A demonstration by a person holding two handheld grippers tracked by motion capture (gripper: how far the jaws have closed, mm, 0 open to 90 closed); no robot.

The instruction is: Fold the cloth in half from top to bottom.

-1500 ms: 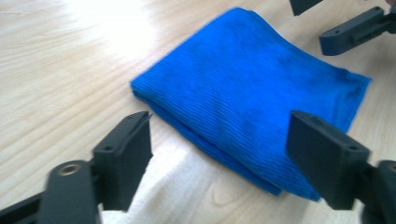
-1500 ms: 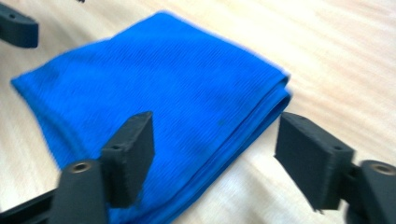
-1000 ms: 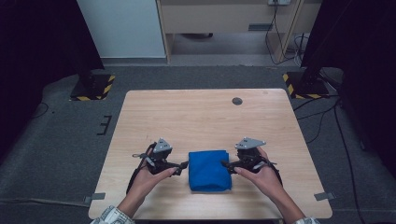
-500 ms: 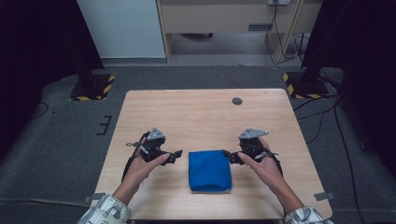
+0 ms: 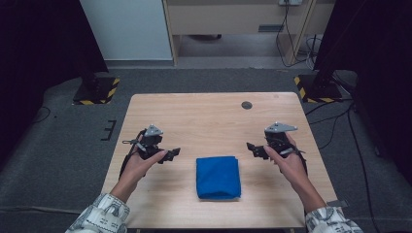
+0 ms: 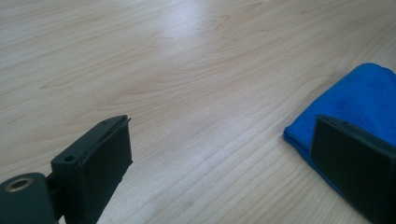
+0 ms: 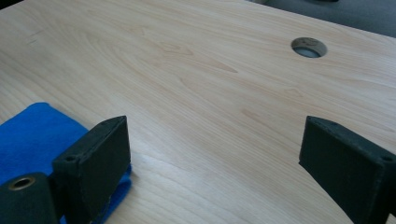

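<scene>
In the high view, the left tool (image 5: 167, 154) is held at centre-left of the frame, the forearm rising from the lower left, jaws pointed right toward the cloth (image 5: 218, 176). The right tool (image 5: 252, 148) is held at centre-right, its forearm rising from the lower right, jaws pointed left. Both tools are seen spread wide and empty, clear of the cloth. The folded blue cloth is laid flat on the bench (image 5: 204, 116) at lower centre, between the tools. No writing can be read.
</scene>
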